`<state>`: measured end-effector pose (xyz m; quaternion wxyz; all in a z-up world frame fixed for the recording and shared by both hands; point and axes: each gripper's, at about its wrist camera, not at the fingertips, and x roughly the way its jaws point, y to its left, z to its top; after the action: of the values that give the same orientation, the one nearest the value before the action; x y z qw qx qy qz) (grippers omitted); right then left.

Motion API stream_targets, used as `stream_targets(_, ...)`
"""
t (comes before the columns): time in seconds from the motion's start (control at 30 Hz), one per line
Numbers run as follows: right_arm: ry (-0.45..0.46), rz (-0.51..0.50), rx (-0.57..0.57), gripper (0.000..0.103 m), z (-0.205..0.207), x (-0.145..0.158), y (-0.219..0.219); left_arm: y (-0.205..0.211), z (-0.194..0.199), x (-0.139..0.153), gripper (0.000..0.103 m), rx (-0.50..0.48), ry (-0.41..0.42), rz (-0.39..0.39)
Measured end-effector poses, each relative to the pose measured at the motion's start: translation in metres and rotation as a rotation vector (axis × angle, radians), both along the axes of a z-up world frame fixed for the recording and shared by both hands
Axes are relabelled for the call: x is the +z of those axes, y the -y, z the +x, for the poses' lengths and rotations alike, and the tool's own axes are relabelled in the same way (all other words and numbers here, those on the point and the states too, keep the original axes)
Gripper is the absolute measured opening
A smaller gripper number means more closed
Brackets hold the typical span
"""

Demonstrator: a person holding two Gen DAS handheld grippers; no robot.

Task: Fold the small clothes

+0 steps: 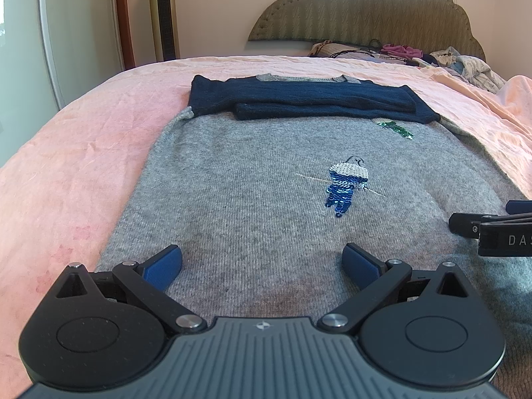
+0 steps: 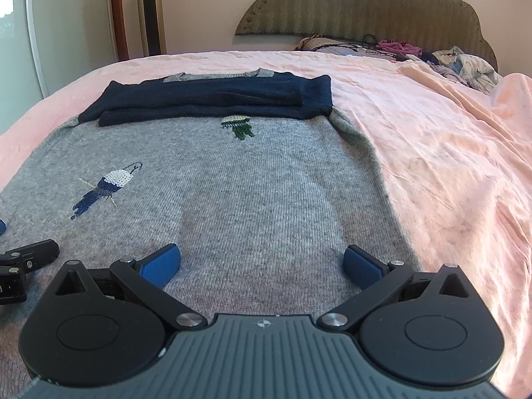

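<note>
A small grey knit sweater (image 1: 266,199) lies flat on the pink bedsheet (image 1: 83,139). Its two navy sleeves (image 1: 299,99) are folded across the chest near the collar. It bears a blue sequin bird (image 1: 345,183) and a green sequin patch (image 1: 395,128). My left gripper (image 1: 262,262) is open and empty over the sweater's lower left part. My right gripper (image 2: 262,262) is open and empty over the lower right part; it also shows in the left wrist view (image 1: 482,226). The sweater (image 2: 249,183), sleeves (image 2: 216,99), bird (image 2: 106,186) and green patch (image 2: 237,126) show in the right wrist view.
A pile of loose clothes (image 1: 465,63) lies at the head of the bed below the olive headboard (image 1: 365,10). A gold tower fan (image 1: 163,13) and a white door (image 1: 20,33) stand at the left. Pink sheet (image 2: 449,166) stretches to the sweater's right.
</note>
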<state>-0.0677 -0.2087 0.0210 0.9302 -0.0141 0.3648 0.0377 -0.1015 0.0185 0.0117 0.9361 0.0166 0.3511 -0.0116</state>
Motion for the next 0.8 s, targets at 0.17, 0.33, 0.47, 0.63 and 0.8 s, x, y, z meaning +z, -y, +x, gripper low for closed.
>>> stream_targets(0.17,0.005,-0.003,0.0,0.103,-0.001,0.0,-0.001,0.0,-0.001,0.0,0.103,0.002,0.0,-0.001)
stream_targets(0.33,0.001,-0.001,-0.001,0.103,-0.002,0.0,0.0,0.0,-0.001,0.0,0.103,0.002,0.0,-0.002)
stream_targets(0.47,-0.018,-0.008,-0.004,0.103,-0.006,0.002,-0.002,0.0,-0.001,0.0,0.103,0.002,0.0,-0.001)
stream_targets(0.63,0.0,-0.003,-0.001,0.103,-0.011,0.0,0.0,0.0,-0.002,0.001,0.103,0.008,-0.004,0.006)
stream_targets(0.8,0.003,-0.003,0.0,0.103,-0.011,0.0,0.0,0.001,-0.011,0.0,0.103,0.015,0.006,0.01)
